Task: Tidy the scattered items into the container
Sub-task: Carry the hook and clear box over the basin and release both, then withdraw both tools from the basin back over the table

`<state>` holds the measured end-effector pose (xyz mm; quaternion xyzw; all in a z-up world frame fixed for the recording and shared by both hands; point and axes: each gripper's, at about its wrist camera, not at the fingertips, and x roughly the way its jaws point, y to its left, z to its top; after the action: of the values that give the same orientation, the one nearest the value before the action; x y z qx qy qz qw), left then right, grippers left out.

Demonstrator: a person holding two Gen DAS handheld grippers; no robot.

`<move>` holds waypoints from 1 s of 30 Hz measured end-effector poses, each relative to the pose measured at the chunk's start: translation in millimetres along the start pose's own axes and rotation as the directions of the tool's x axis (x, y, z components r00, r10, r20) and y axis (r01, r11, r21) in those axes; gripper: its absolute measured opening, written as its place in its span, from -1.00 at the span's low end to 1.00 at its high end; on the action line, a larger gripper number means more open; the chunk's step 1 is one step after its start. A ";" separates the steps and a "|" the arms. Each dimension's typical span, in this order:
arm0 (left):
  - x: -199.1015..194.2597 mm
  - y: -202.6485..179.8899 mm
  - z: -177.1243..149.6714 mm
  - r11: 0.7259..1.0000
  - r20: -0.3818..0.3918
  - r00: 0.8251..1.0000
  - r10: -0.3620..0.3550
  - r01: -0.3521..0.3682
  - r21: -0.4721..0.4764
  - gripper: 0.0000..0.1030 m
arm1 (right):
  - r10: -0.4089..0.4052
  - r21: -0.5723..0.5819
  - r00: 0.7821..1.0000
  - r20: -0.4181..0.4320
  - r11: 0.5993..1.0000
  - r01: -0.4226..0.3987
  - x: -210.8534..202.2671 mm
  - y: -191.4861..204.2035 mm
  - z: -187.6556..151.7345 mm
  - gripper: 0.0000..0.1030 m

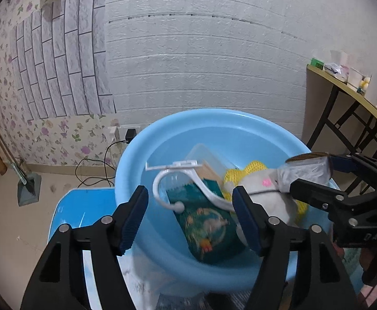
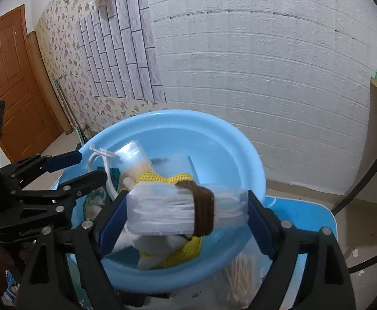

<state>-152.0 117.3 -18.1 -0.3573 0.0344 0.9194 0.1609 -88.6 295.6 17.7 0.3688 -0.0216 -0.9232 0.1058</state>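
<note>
A light blue basin [image 1: 178, 126] sits on a blue stool [image 1: 79, 206]. Inside lie a white plastic hook [image 1: 188, 180], a dark green packet [image 1: 209, 222], a yellow mesh pouch [image 1: 245, 170] and a clear box. My left gripper [image 1: 191, 214] is open over the basin's near rim, empty, with the hook between its fingers. My right gripper [image 2: 185, 211] is shut on a clear plastic packet wrapped with a brown band [image 2: 185, 211], held above the basin [image 2: 214, 142]. That packet also shows in the left wrist view [image 1: 304, 170].
A white panelled wall stands behind the basin. A side table [image 1: 348, 95] with small items is at the right. A power cable [image 1: 95, 170] runs on the floor at the left. A bag of cotton swabs [image 2: 242, 273] lies on the stool by the basin. A brown door [image 2: 10, 85] is far left.
</note>
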 end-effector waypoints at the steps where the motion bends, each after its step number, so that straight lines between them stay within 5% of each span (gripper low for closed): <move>1: -2.9 0.3 -1.8 1.000 0.000 1.000 0.000 0.000 0.000 0.34 | -0.004 0.000 1.000 -0.002 1.000 0.004 0.3 1.1 -1.0 0.68; 7: -27.8 2.6 -13.9 1.000 0.009 1.000 0.020 -0.020 -0.019 0.40 | -0.030 0.012 0.999 0.010 0.999 0.030 -14.5 2.3 -14.7 0.68; 12: -48.7 7.2 -30.4 0.998 0.023 0.999 0.047 -0.046 -0.031 0.71 | -0.047 0.031 0.998 0.032 0.998 0.045 -37.6 2.8 -28.1 0.68; 30: -49.4 0.5 -91.1 0.999 -0.101 0.994 0.040 -0.041 -0.016 0.77 | -0.124 0.155 0.990 -0.065 0.979 0.133 -69.8 -35.5 -102.5 0.68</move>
<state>-59.0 87.2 -52.8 -0.4039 0.0414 0.9036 0.1370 24.6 348.9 -13.8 0.4018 -0.0683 -0.9130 0.0168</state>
